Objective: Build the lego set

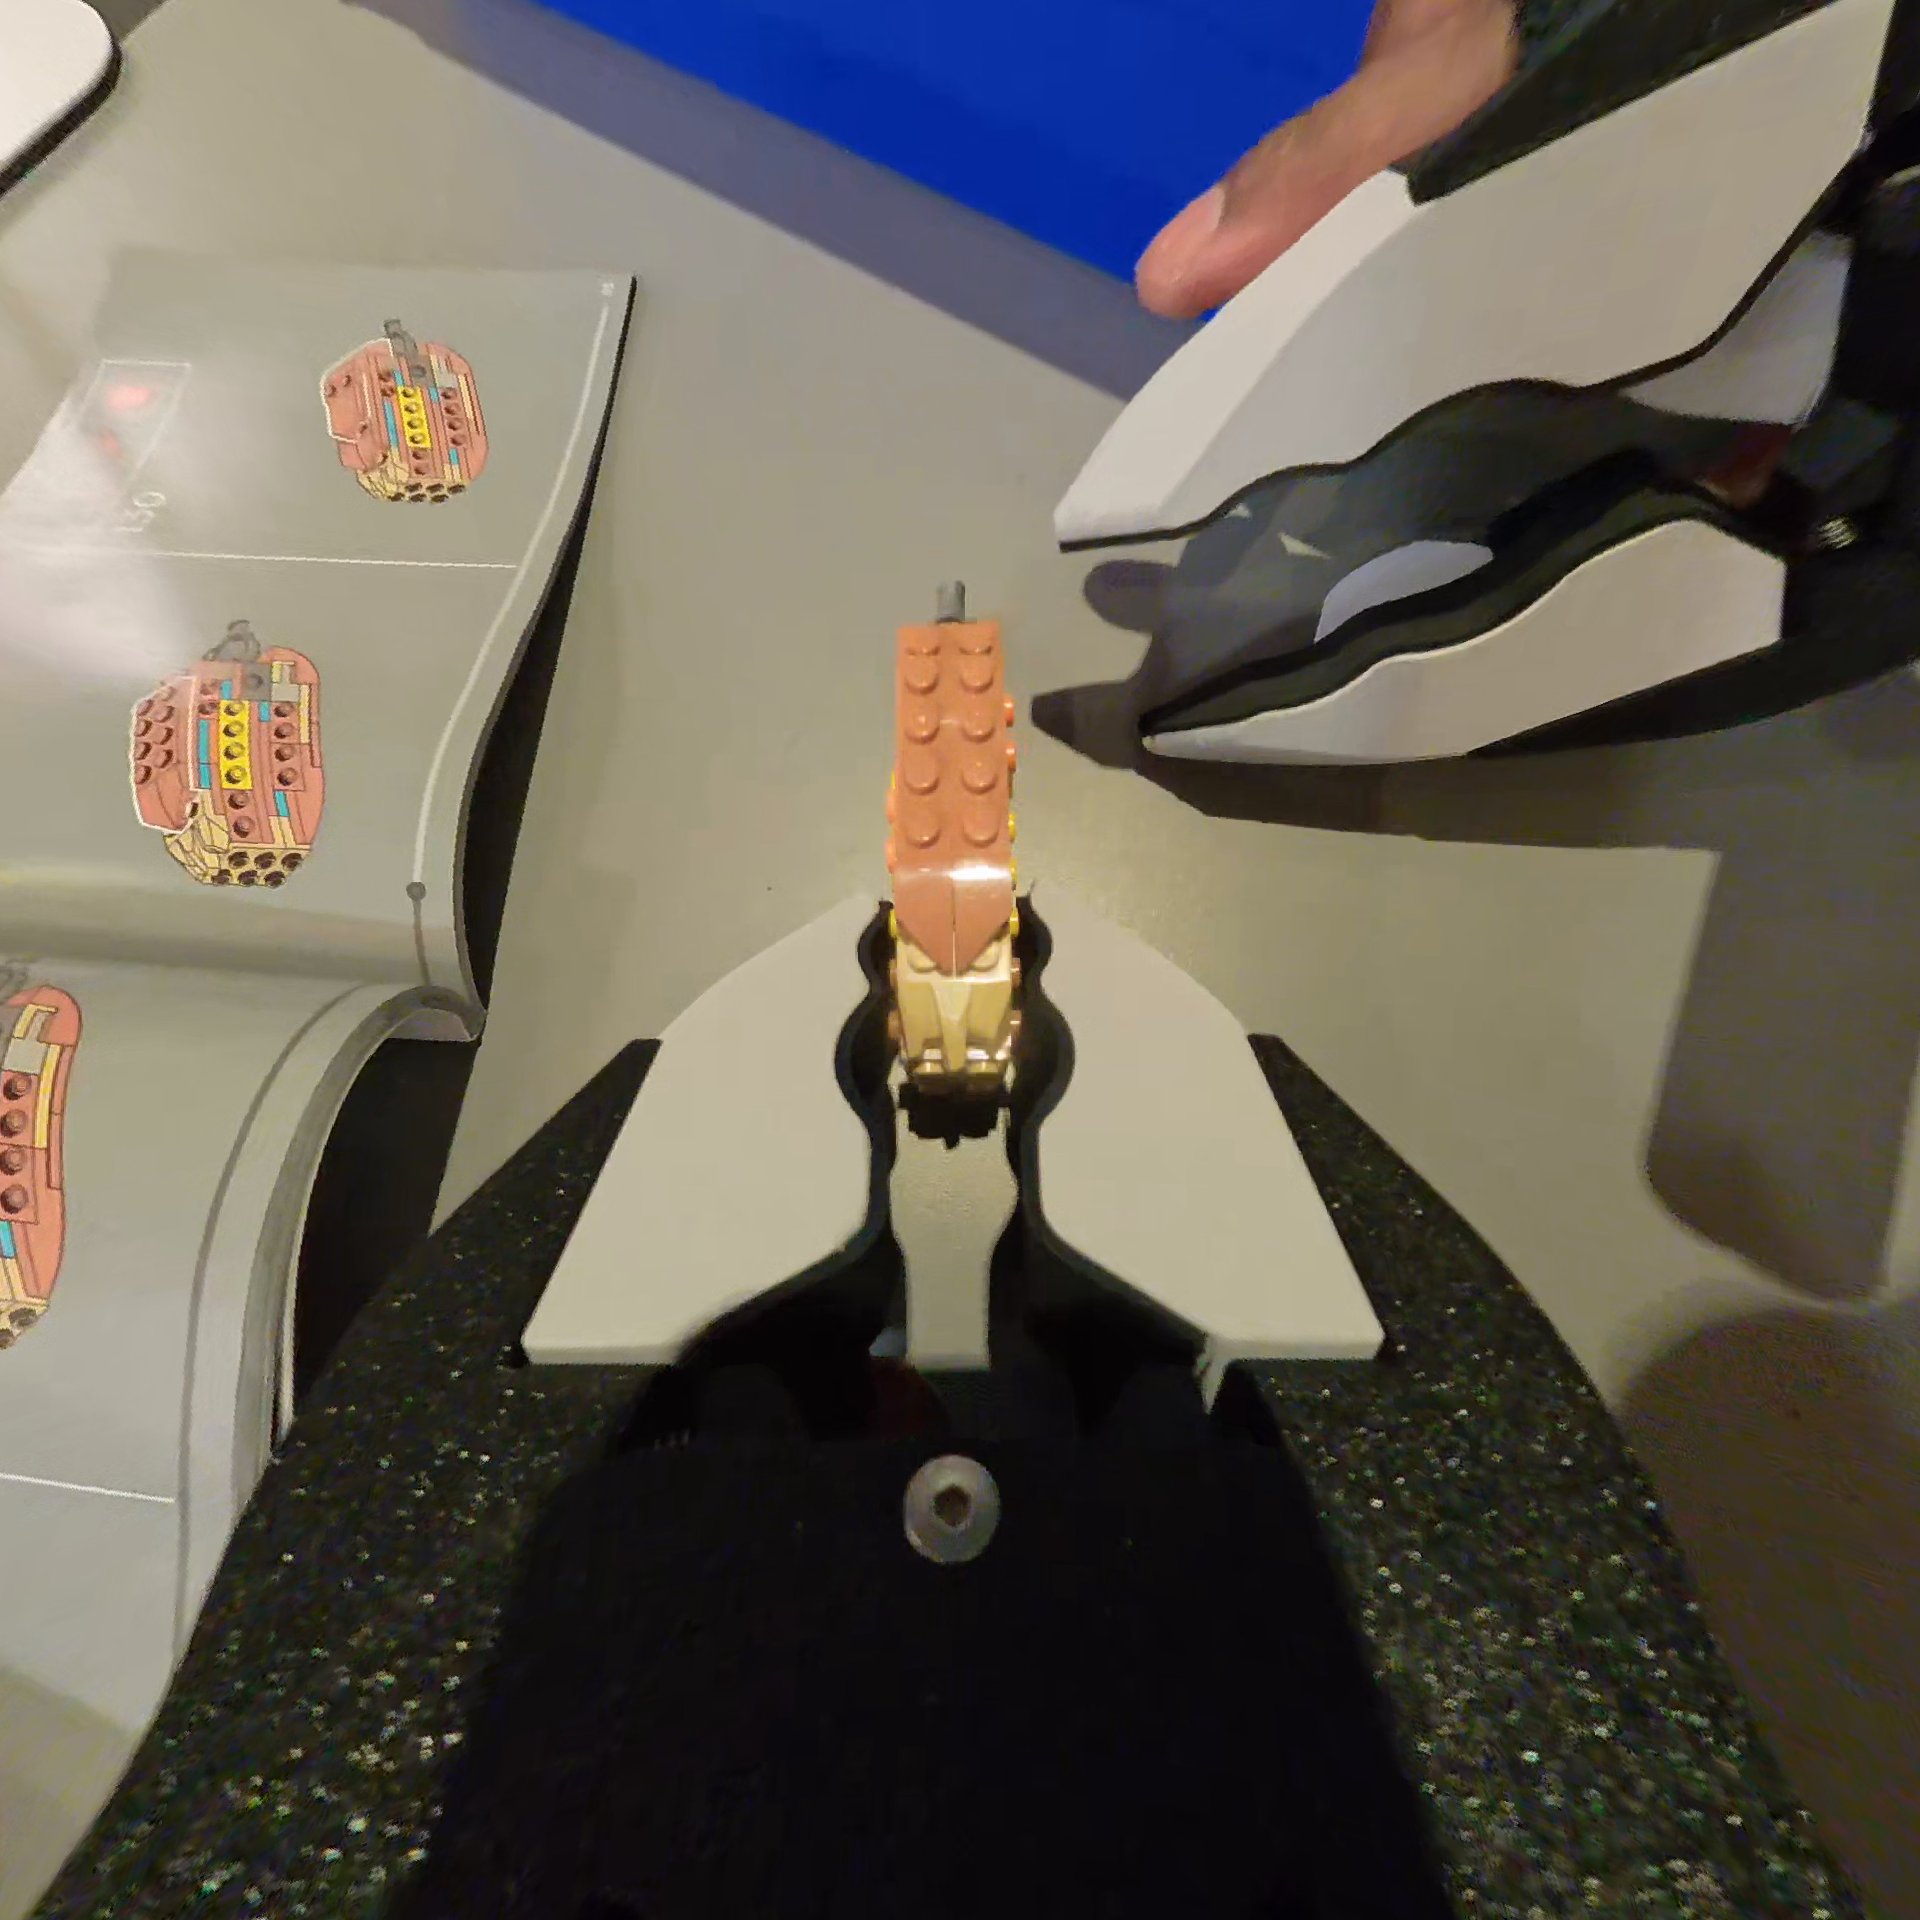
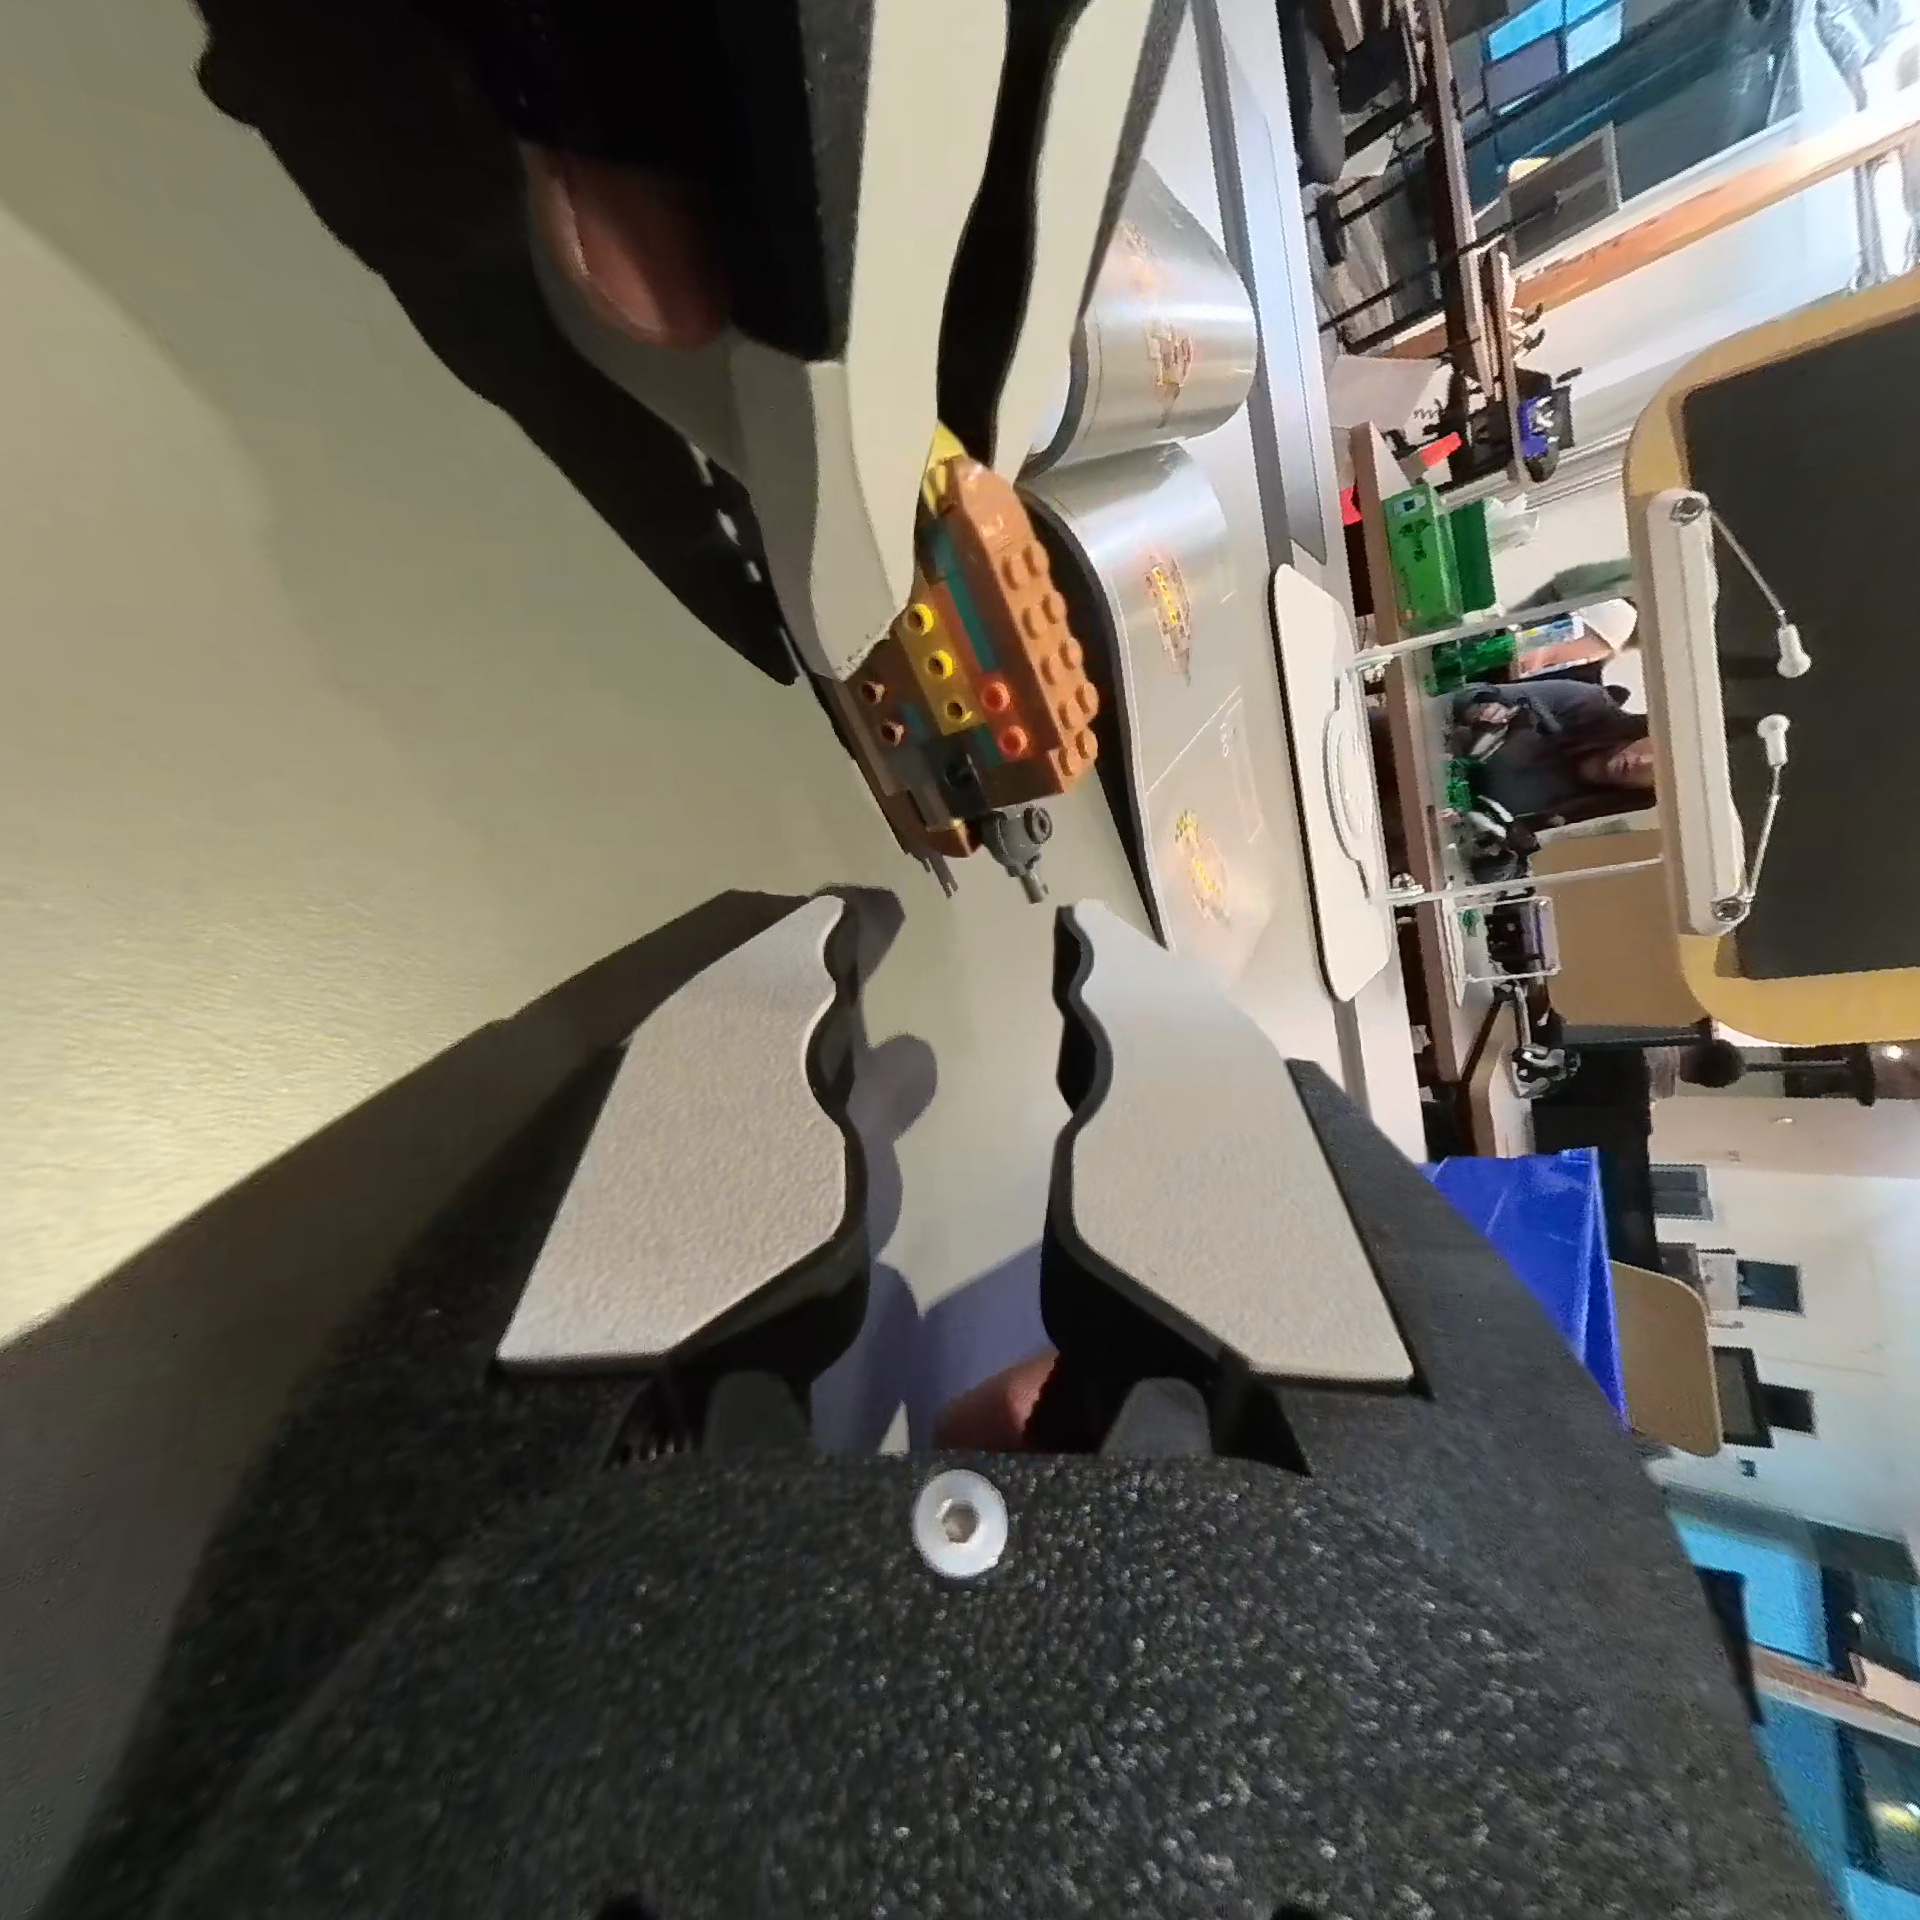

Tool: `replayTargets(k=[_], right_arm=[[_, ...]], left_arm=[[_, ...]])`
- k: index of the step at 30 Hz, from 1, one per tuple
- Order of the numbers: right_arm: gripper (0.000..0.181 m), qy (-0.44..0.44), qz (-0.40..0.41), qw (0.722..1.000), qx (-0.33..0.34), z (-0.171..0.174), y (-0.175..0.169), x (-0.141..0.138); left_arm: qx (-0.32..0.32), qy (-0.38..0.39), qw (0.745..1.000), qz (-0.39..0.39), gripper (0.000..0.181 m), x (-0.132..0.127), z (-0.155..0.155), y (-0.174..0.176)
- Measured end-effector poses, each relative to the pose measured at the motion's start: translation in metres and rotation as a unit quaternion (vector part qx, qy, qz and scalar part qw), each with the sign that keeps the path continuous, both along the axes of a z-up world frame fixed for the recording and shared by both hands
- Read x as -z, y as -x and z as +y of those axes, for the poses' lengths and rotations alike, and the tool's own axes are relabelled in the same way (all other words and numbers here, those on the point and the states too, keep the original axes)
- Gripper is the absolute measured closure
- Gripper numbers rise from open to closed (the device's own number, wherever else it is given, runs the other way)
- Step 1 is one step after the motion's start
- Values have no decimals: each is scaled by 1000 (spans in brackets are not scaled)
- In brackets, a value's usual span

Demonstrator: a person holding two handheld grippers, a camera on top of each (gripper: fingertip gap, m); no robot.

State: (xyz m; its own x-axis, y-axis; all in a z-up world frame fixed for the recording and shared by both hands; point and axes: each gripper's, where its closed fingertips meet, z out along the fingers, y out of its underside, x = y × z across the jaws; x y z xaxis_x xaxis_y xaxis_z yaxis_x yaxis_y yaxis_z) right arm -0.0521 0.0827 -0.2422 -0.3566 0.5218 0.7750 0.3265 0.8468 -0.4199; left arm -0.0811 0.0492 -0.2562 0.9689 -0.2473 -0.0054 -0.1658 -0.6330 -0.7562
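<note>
Item: partly built lego model [image 1: 951, 821], brown-orange studded top, tan wedge at the near end, yellow and teal bricks along one flank, a small grey pin [image 1: 950, 600] projecting from the far end.

Location: held above the grey counter [image 1: 790, 540], apart from its surface. The tan end sat pinched between the tips of the left tongs [image 1: 953, 997], which were pressed in on the model from both sides.

Long axis: ran straight forward from the left tongs, in line with their fingers, grey pin end pointing away.

Right tongs [image 2: 961, 914]: spread, nothing between the tips. In the right wrist view the model [image 2: 997, 665] lay directly ahead, its grey pin [image 2: 1023, 842] pointing almost into the gap, near the tips but not touching. In the left wrist view the right tongs [image 1: 1101, 634] stood to the right of the model's far half, level with it, tips just beside its side studs.

Nearer hand: the left already held the model; the right was the free one, and closest to the pin end.

Judgement: the next move probably turns on that pin end. The right tongs would need to close along the model's axis line, or press from the side, while the left braced.

Also present: open instruction booklet [image 1: 312, 623] on the counter, left of the model; a fingertip [image 1: 1236, 229] on the right tongs' handle.
</note>
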Motion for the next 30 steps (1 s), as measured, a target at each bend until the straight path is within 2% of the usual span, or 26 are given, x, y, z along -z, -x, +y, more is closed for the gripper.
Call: replayTargets(k=[16,23,30], right_arm=[[156,35,-5,999,18,5,-1,2],[160,53,-7,998,26,6,-1,3],[167,56,-14,998,29,5,-1,6]], left_arm=[[1,11,1000,-16,152,2,-1,0],[-2,-26,998,-59,141,-11,-1,4],[12,-70,996,-59,133,-23,-1,4]])
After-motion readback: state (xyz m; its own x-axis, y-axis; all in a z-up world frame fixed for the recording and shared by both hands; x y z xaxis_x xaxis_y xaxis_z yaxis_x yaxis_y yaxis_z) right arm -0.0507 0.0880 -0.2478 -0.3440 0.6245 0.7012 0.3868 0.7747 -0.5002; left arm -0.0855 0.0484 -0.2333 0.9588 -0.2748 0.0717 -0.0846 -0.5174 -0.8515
